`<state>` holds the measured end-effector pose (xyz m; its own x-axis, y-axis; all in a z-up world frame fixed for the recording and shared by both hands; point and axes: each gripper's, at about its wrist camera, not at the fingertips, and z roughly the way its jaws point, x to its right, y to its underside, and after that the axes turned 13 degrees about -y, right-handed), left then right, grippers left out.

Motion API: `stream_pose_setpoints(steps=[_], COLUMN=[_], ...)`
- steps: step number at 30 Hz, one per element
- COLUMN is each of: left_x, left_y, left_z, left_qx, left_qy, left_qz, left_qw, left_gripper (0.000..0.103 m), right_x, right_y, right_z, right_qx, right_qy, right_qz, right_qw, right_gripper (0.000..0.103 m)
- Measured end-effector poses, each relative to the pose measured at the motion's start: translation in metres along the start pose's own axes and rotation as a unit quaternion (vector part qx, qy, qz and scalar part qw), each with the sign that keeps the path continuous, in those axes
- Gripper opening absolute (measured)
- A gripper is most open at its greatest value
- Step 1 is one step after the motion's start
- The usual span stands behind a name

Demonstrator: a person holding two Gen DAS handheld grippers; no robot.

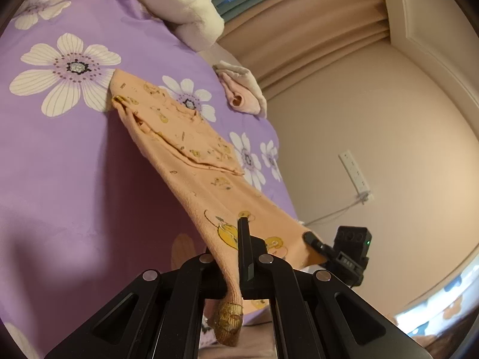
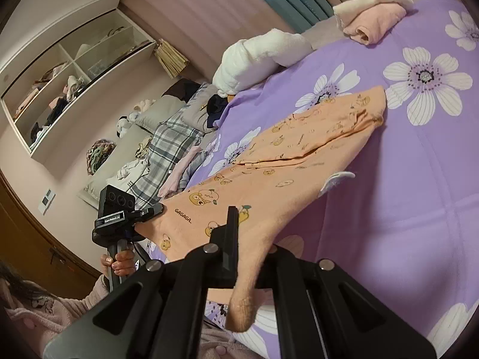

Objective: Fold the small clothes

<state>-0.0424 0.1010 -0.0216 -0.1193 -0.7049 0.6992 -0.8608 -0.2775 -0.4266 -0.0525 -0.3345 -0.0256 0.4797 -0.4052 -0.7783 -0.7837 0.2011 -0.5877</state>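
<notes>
Both grippers are raised off the bed, each tipped slightly downward and pinched tight on a near corner of the orange garment (image 1: 191,146): the left gripper (image 1: 239,230) on one, the right gripper (image 2: 232,218) on the other, with a hand (image 2: 119,261) wrapped around the left one's handle. The garment is a soft, fuzzy knit printed with little bears, stretched taut between them, its far end folded over and resting on the smooth purple flowered bedsheet (image 1: 60,164).
</notes>
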Motion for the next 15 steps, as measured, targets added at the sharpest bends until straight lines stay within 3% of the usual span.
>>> stream_pose_setpoints(steps=[15], left_x=[0.024], left_y=[0.016], left_z=[-0.029], left_qx=[-0.017], left_qy=[0.005], left_qz=[0.022], left_qw=[0.9996], left_gripper=[0.000], right_x=[-0.039], right_y=[0.004], right_z=[-0.032], right_qx=[-0.018], right_qy=[-0.011], right_qz=[-0.068], right_qw=[0.997], right_gripper=[0.004])
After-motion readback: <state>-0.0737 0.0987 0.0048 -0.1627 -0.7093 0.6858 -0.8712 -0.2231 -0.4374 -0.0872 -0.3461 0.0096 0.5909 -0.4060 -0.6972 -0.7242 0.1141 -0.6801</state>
